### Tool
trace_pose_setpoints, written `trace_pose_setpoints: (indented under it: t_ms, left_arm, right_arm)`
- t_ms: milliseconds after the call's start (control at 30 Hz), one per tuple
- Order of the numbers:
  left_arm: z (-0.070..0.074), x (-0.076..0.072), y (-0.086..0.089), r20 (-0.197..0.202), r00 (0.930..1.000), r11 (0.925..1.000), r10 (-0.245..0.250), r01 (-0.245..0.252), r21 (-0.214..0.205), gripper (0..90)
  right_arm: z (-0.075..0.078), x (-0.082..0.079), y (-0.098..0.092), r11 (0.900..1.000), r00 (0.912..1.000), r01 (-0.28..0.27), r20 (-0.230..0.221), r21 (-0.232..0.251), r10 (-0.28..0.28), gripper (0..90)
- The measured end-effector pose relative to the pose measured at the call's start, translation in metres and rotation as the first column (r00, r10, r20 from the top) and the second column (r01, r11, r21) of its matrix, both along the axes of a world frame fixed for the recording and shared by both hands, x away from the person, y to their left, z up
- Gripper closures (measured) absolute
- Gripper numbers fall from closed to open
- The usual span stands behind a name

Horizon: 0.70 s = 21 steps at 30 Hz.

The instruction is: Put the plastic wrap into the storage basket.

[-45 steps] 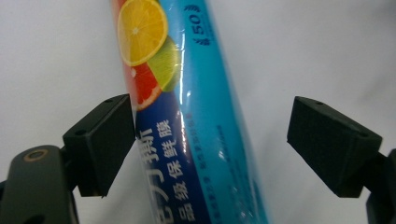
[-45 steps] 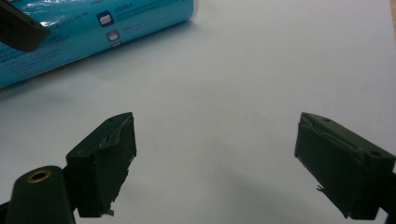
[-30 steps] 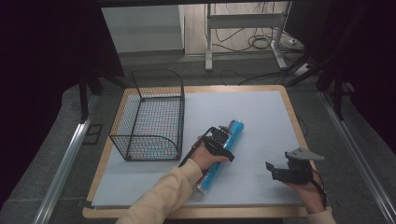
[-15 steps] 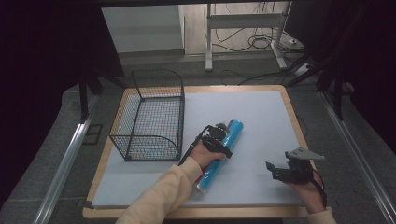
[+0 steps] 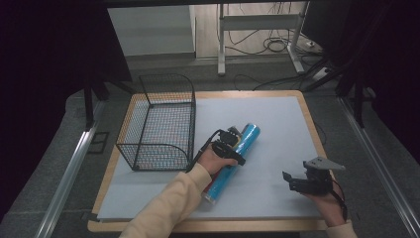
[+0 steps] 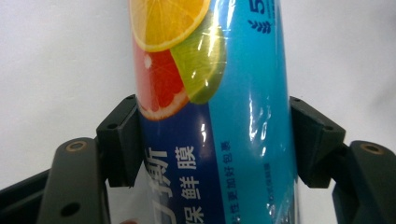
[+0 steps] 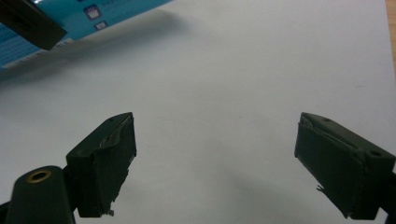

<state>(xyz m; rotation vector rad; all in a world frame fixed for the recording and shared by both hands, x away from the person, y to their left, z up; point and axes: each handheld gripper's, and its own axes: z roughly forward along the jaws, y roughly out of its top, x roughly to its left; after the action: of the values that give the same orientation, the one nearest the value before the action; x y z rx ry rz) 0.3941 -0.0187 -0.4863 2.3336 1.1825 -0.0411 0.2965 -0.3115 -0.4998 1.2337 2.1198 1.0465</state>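
left gripper (image 5: 236,148) just closed onto blue roll (image 5: 233,161) | right gripper (image 5: 292,181) gapes, holding nothing | wire basket (image 5: 148,144) beside roll

We see the white table sheet (image 5: 267,124) evenly lit from above while everything around it falls into near-black. Glare streaks the blue roll (image 6: 219,116), whose near end blurs, and soft shadows lie beneath it

Cream sleeves, black claws (image 5: 232,147) (image 5: 293,181) (brass-ringed screw holes), trailing black cables, one grey three-cornered plate.
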Motion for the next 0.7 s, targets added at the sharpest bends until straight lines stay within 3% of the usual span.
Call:
trace_pose_setpoints:
  t_ms: [467, 700]
  left_arm:
    - [0.014, -0.002, 0.007, 0.038, 0.9989, 0.9995, -0.027, 0.028, -0.015, 30.6]
    - [0.028, -0.005, 0.014, 0.053, 0.9978, 0.9987, -0.039, 0.041, -0.032, 31.1]
  right_arm:
    - [0.000, 0.000, 0.000, 1.0000, 1.0000, 0.003, -0.001, 0.001, -0.003, 12.7]
    - [0.000, 0.000, -0.001, 1.0000, 1.0000, 0.004, -0.002, 0.000, -0.004, 12.7]
